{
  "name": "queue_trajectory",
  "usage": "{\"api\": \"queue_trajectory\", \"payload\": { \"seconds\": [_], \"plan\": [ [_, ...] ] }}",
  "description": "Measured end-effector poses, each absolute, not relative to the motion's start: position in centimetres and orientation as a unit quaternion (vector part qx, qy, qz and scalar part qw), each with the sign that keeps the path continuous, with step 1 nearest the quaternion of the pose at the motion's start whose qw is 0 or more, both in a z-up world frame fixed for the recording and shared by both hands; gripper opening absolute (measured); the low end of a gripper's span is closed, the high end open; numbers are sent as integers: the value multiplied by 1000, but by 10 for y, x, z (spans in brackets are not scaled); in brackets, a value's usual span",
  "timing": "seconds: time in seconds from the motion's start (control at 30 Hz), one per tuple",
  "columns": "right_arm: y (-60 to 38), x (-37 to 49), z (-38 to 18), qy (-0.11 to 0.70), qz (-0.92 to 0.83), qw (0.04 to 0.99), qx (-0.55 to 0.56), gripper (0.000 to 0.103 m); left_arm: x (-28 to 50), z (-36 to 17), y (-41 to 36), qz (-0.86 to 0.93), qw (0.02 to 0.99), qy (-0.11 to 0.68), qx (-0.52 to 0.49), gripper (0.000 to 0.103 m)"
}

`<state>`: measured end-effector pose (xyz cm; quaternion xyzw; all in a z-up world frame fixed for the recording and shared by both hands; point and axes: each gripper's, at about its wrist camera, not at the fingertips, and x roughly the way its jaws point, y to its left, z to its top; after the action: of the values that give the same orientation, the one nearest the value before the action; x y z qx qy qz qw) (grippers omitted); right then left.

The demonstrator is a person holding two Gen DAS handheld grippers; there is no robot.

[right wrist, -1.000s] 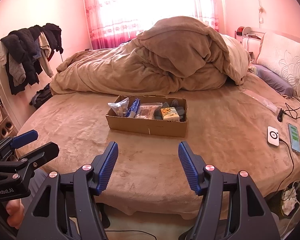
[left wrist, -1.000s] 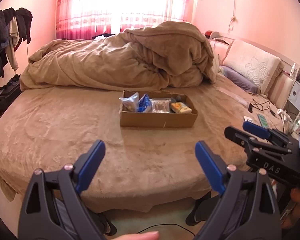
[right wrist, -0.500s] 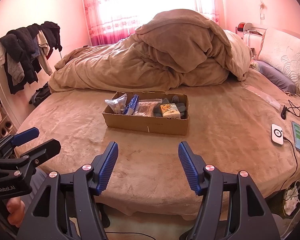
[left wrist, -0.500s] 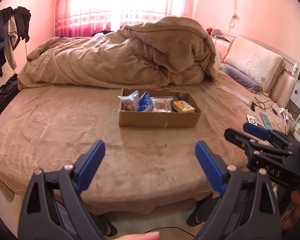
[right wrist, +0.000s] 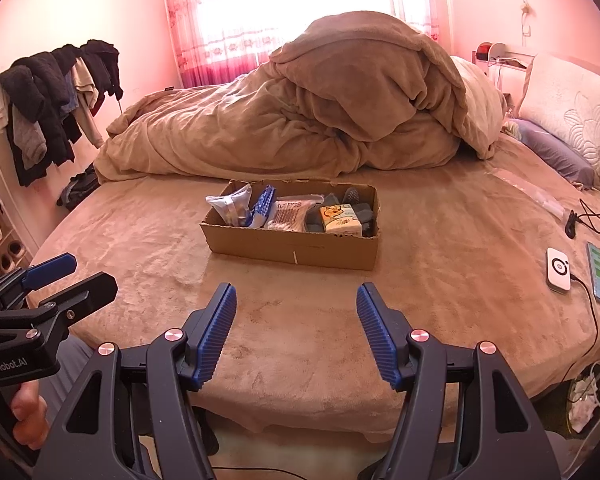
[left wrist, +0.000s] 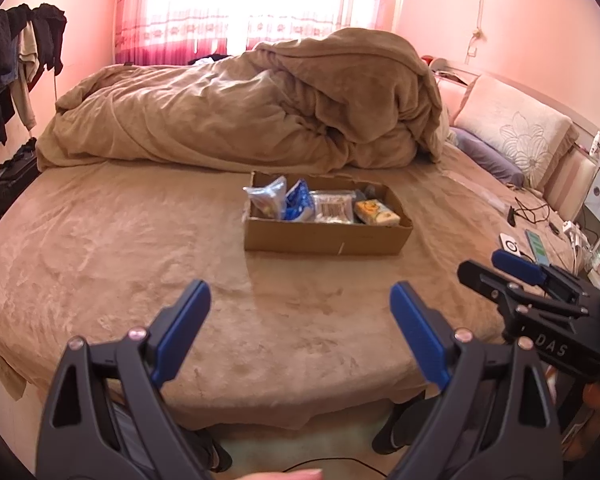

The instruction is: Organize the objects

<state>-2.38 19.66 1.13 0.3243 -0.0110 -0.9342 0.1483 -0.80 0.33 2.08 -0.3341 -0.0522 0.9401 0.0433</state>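
My left hand-held gripper and right hand-held gripper both gape wide, empty, over the bed's near edge. Farther on sits the cardboard box of light, crinkly packets; I'd pinch their stiffer top seams.

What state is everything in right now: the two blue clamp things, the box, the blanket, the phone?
Left gripper: open, holding nothing.
Right gripper: open, holding nothing.
Cardboard box: open-topped, holding packets, resting on the bed.
Yellow packet: lying inside the box.
Blanket: heaped, unfolded.
Phone: lying flat, screen lit.
White charger: cable attached.
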Motion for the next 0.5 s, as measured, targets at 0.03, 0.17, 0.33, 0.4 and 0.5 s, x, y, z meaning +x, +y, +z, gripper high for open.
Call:
{"api": "queue_trajectory", "payload": {
  "seconds": [0.03, 0.17, 0.33, 0.4, 0.5],
  "plan": [
    [197, -24, 11, -11, -934, 149, 323, 66, -9, 20, 3, 940, 44, -53, -335, 93],
    [196, -26, 12, -11, -935, 149, 322, 66, -12, 19, 4, 939, 43, -50, -337, 93],
    [196, -28, 12, -10, -935, 148, 322, 66, -14, 18, 4, 940, 44, -50, -336, 93],
    [196, -30, 12, -9, -935, 148, 323, 66, -15, 18, 4, 940, 41, -50, -336, 93],
    [197, -35, 13, -8, -934, 147, 324, 66, -21, 17, 0, 939, 36, -51, -339, 93]
  ]
}}
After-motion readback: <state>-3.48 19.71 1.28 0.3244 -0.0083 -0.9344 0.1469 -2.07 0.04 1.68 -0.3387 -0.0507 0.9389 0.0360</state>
